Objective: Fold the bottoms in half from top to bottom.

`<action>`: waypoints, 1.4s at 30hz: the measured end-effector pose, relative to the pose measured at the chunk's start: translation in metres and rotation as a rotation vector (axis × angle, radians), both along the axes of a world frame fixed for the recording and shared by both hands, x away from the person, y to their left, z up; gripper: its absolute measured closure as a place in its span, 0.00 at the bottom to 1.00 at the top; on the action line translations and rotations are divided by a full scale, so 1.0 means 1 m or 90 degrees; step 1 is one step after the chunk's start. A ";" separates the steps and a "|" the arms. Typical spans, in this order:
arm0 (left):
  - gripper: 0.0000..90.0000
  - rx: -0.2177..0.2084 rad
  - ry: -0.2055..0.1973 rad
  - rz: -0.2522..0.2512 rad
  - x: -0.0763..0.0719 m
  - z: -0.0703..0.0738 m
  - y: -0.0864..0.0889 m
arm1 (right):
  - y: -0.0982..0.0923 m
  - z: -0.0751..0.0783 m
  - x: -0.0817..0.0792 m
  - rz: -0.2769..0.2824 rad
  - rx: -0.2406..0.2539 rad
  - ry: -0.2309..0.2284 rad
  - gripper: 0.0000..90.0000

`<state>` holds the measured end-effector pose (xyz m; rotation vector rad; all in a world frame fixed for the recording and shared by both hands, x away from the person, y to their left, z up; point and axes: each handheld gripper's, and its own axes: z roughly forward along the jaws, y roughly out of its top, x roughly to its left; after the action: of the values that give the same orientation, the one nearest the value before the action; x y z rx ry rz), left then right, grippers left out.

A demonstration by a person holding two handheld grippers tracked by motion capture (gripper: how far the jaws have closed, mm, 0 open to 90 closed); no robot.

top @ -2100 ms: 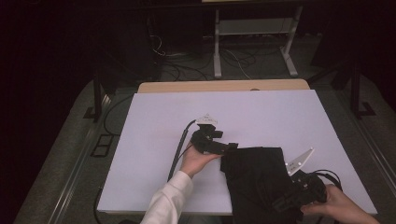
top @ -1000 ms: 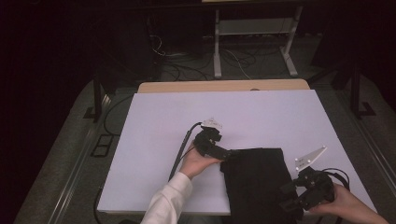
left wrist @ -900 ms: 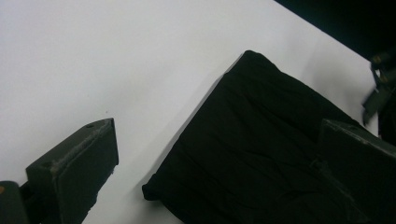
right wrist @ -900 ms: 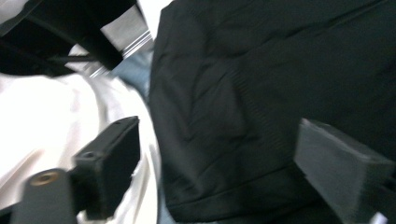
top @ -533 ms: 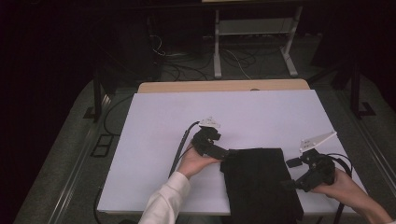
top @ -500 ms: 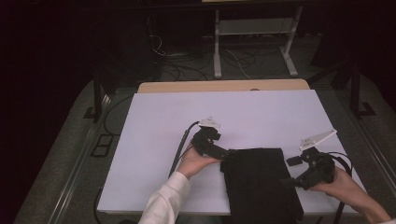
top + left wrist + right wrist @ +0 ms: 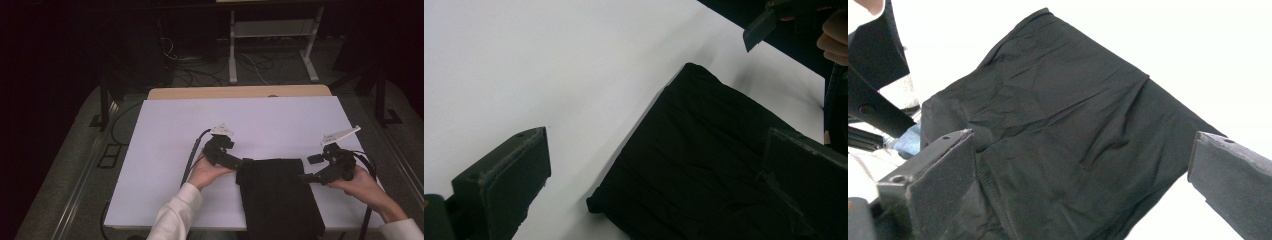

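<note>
A black folded garment lies on the white table cover near the front edge, its near end reaching over that edge. My left gripper rests at the garment's far left corner. In the left gripper view its jaws stand wide apart, open, with the corner of the garment lying between them. My right gripper hovers at the garment's right edge. Its jaws have just been opening and stand open over the garment, not pressing on it.
A wooden tabletop edge shows behind the white cover. A metal stand and cables sit on the floor beyond. The table's right edge lies just past my right hand. The other gripper shows far off in the left gripper view.
My right hand has moved from the front right corner up along the garment's right side, away from the front edge. The left hand has stayed at the garment's corner.
</note>
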<state>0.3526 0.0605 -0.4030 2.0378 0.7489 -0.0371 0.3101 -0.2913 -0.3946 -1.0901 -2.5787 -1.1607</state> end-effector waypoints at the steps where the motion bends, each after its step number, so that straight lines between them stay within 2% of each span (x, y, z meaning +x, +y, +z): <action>1: 0.00 0.000 0.000 0.001 0.000 0.000 0.000 | -0.001 0.000 0.002 -0.001 0.000 0.000 0.00; 8: 0.00 0.003 0.003 0.003 0.002 -0.002 0.001 | -0.007 -0.004 0.010 -0.016 0.016 0.006 0.00; 24: 0.00 0.021 0.007 0.013 0.008 -0.011 0.001 | -0.012 -0.015 0.031 -0.048 0.011 -0.009 0.00; 35: 0.00 0.015 0.025 0.022 0.015 -0.020 0.001 | -0.018 -0.025 0.038 -0.078 0.019 -0.017 0.00; 42: 0.00 -0.003 0.043 0.027 0.018 -0.027 -0.001 | -0.018 -0.032 0.041 -0.078 0.014 0.004 0.03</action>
<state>0.3708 0.0592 -0.4298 2.0248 0.8322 -0.0830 0.3513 -0.3088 -0.4262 -1.2604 -2.5184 -1.2061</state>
